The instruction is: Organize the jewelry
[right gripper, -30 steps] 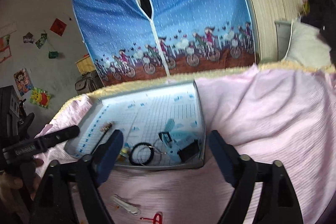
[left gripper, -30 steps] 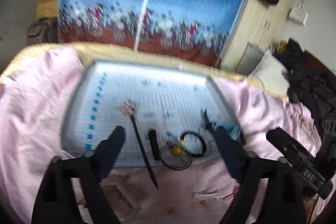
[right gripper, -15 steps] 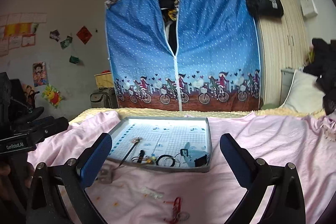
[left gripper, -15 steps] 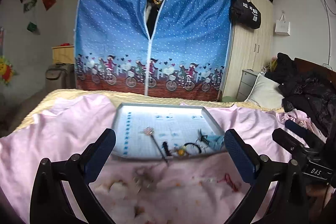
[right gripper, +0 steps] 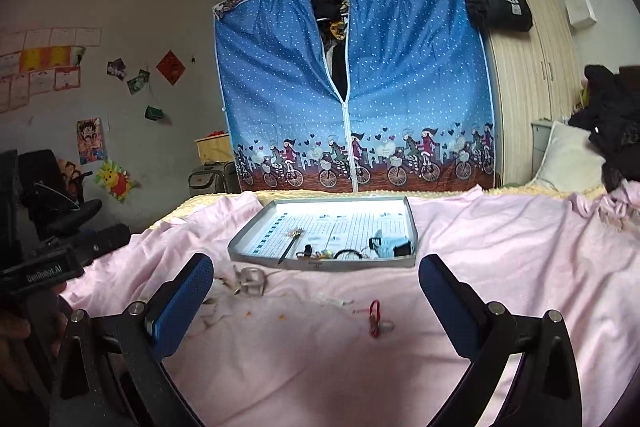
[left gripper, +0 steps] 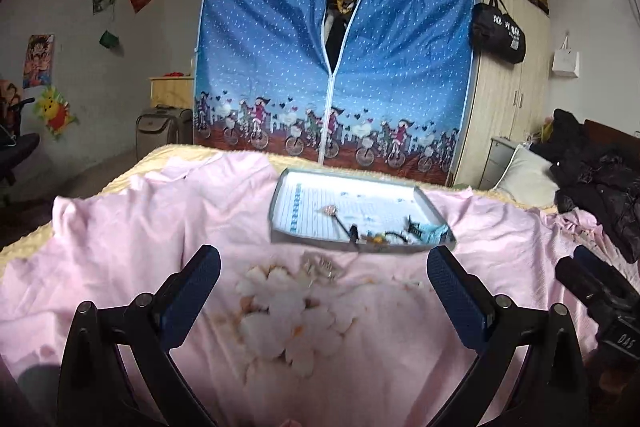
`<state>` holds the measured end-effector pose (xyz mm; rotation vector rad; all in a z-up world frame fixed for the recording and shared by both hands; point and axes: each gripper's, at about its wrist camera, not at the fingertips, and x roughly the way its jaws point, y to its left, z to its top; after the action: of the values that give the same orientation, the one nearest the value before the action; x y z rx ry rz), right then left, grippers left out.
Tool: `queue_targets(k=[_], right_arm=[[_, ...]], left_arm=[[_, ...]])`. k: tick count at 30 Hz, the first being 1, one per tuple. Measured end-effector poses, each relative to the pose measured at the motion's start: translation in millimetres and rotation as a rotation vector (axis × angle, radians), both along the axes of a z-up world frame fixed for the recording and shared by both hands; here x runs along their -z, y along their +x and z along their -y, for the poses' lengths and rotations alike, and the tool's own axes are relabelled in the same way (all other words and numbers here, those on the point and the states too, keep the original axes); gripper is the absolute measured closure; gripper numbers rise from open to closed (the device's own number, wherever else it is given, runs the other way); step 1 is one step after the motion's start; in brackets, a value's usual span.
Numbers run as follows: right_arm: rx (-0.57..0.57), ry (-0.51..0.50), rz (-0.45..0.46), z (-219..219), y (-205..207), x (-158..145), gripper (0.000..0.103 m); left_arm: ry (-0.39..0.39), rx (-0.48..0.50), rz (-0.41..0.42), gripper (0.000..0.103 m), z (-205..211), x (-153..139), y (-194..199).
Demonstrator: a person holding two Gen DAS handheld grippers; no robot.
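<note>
Jewelry lies in two places: some loose on the pink blanket (right gripper: 500,267) of the bed, the rest in the shallow grey tray (right gripper: 412,223) farther back. Nearest, the right tongs (right gripper: 316,295) and the left tongs (left gripper: 324,291) both hang spread wide and empty above the blanket, likely poised to choose a piece. Just ahead of the right tongs sits a red clip (right gripper: 374,311) with a small ring beside it, and to the left a clear, glassy piece (right gripper: 252,281); their exact kind is hard to tell. Beyond, a long hairpin (right gripper: 290,246), a black loop (right gripper: 347,254) and a pale blue clip (right gripper: 387,246) crowd the tray's near edge, probably already sorted. Small items there blur together. Behind stands a blue wardrobe (right gripper: 400,87).
</note>
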<state>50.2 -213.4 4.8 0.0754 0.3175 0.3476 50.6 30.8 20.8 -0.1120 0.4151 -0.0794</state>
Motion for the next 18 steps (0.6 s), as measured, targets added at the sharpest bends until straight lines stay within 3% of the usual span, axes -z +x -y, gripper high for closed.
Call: queue_targets(k=[9,18], right_arm=[[0.06,0.0,-0.142,7.2,1.9,14.8,0.0],[0.099,0.018,-0.341,14.6,19.7,42.2,0.0]], left_arm=[[0.037,0.014,-0.174,0.002,15.2,24.5,-3.1],[-0.036,-0.016,-0.288,0.002,3.2,38.7,9.1]])
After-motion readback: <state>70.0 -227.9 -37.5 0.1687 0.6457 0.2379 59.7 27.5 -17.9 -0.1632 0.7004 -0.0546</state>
